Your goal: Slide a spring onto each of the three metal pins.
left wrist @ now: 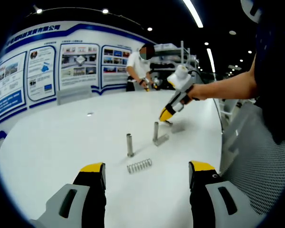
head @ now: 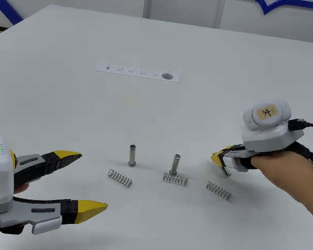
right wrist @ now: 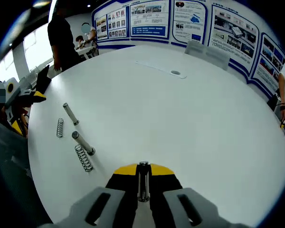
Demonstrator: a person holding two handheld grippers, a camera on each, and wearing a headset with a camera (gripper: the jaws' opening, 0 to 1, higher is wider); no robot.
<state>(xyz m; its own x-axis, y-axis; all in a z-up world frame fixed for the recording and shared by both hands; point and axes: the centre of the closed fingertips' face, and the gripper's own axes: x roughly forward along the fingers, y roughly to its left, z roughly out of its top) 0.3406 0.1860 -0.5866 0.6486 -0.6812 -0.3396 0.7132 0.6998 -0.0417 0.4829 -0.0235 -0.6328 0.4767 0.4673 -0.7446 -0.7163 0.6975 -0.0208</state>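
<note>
two pins (head: 132, 155) stood on the desk (head: 68, 104), three springs (head: 119, 177) lay by them. the right tool (head: 223, 160) pinched a third pin (right wrist: 143, 185). the left tool (head: 88, 181) was spread wide.

Demonstration hall or laboratory showroom: printed display panels (left wrist: 80, 59) with blue borders line the walls, ceiling lights (left wrist: 192, 12) run overhead, a broad white table (head: 52, 78) carries a flush power strip (head: 138, 72), and another person (left wrist: 138, 69) stands beyond its far edge.
</note>
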